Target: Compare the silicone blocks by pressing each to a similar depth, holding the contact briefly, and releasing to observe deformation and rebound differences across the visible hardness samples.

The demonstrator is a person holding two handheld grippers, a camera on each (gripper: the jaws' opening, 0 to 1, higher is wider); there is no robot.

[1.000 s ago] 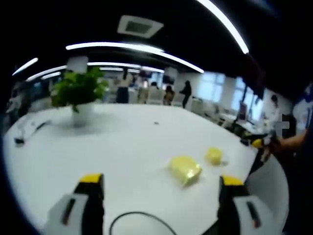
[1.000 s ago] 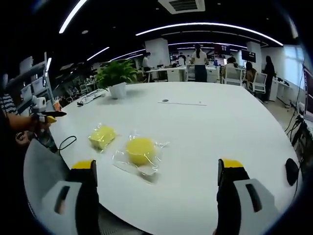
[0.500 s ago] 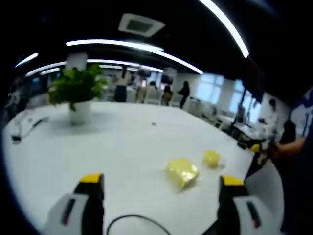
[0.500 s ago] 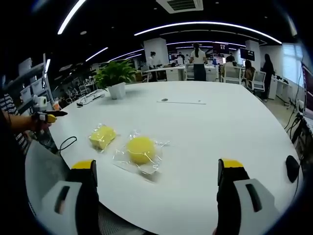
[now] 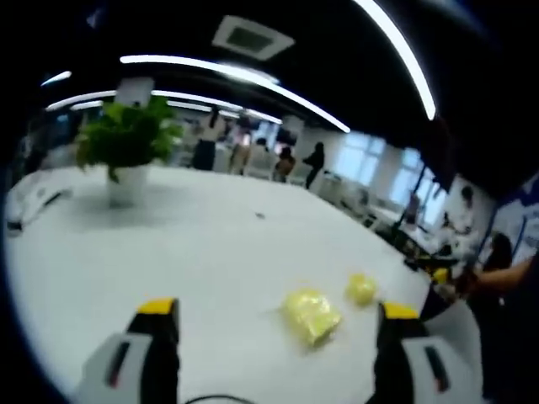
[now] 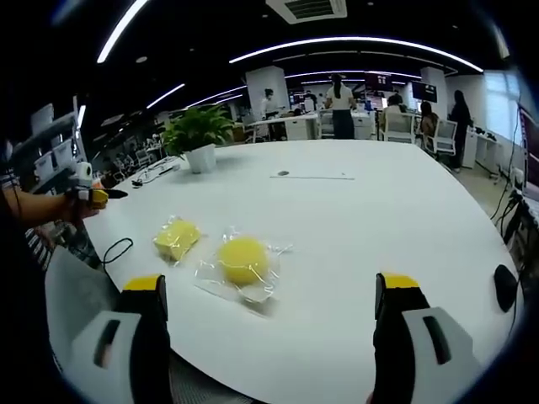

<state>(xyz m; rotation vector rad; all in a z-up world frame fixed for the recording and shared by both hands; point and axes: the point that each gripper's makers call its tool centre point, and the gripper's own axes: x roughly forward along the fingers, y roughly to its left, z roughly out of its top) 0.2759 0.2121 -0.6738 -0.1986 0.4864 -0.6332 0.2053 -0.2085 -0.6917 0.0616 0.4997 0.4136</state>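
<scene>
A: Where are the silicone samples?
B: Both lie on the white round worktop [image 6: 404,227], near its edge. In the right gripper view the round yellow silicone block in a clear plastic wrapper [image 6: 242,259] sits just beside the squarish yellow silicone block in a clear wrapper [image 6: 176,238], apart, not touching. In the left gripper view the squarish block [image 5: 311,311] is the nearer one and the round block [image 5: 361,289] lies past it.

A: And the tongs?
B: The right tongs [image 6: 274,337] are spread wide, holding nothing, above the worktop edge short of the round block. The left tongs [image 5: 279,345] are also released and empty, hanging above the worktop with the squarish block ahead between the jaws.

A: Anything else around?
B: A green leafy plant in a white pot [image 6: 200,135] stands farther back on the worktop. A thin black cable [image 6: 116,249] loops off the edge beside the squarish block. Behind is an open office with people standing at desks.
</scene>
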